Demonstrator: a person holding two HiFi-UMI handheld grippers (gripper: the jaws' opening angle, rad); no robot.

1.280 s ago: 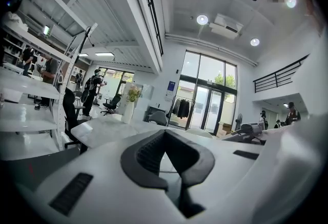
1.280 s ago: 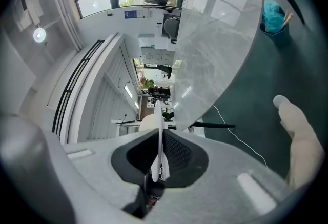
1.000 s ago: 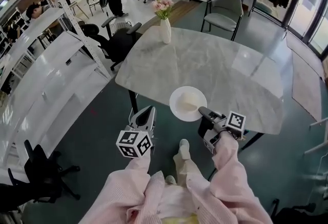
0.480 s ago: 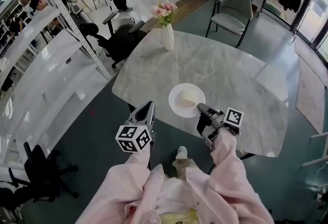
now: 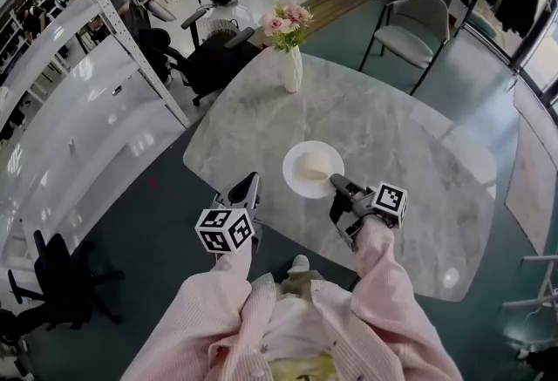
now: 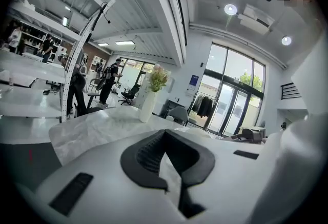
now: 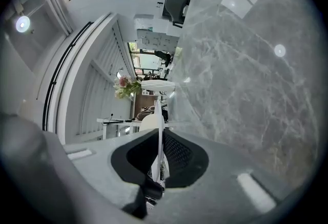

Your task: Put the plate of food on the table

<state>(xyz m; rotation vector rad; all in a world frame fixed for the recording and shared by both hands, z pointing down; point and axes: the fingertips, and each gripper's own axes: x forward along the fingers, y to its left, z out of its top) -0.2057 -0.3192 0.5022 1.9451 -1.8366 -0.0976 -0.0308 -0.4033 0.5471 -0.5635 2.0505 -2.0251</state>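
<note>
A white plate [image 5: 311, 168] with a pale mound of food [image 5: 316, 165] hangs over the near part of the grey marble table [image 5: 392, 153], just inside its front edge. I cannot tell if it touches the top. My right gripper [image 5: 336, 183] is shut on the plate's near right rim. In the right gripper view the plate [image 7: 152, 124] shows edge-on between the black pads of the right gripper [image 7: 161, 138]. My left gripper [image 5: 250, 185] is shut and holds nothing, at the table's front edge left of the plate. The left gripper [image 6: 164, 133] points across the tabletop.
A white vase of pink flowers [image 5: 290, 65] stands at the table's far left. A grey chair [image 5: 417, 30] is behind the table and black office chairs [image 5: 205, 52] to its left. White shelving [image 5: 87, 91] runs along the left side.
The plate in my right gripper has gone forward from the table's front edge to a place farther over the top. Both grippers have come closer to the table.
</note>
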